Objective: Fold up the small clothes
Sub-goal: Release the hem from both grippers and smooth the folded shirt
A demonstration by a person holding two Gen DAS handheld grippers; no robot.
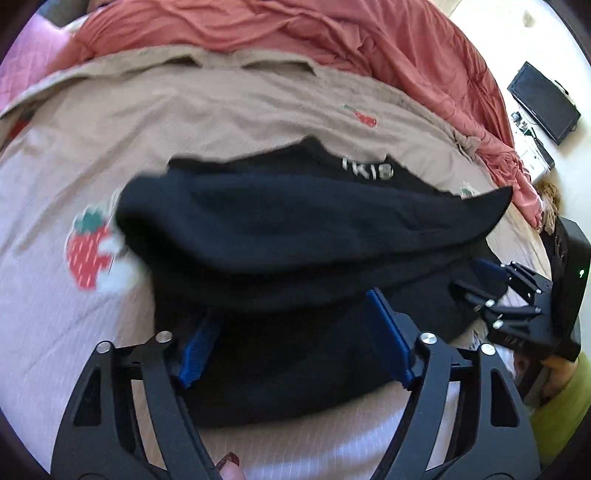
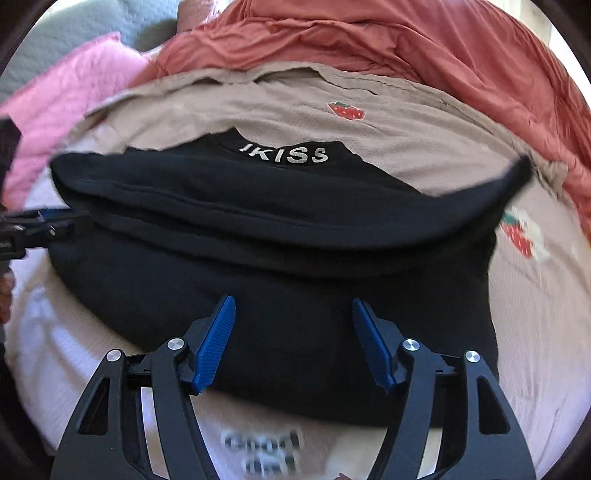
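Note:
A black garment (image 1: pixel 314 236) with white "IKISS" lettering (image 2: pixel 288 155) lies on the bed, its near part folded over the far part. My left gripper (image 1: pixel 291 314) is open, its blue pads (image 1: pixel 388 332) over the garment's near edge. My right gripper (image 2: pixel 291 325) is open too, blue pads (image 2: pixel 218 343) above the near hem. Each gripper shows in the other's view, the right gripper (image 1: pixel 495 291) and the left gripper (image 2: pixel 40 221), at the garment's side edges. The fold edge looks blurred by motion.
The garment rests on a beige strawberry-print sheet (image 1: pixel 147 140). A rumpled red quilt (image 1: pixel 295 33) lies behind, a pink blanket (image 2: pixel 74 88) at far left. A white printed cloth (image 2: pixel 258 454) lies near me. A black monitor (image 1: pixel 543 103) stands off the bed.

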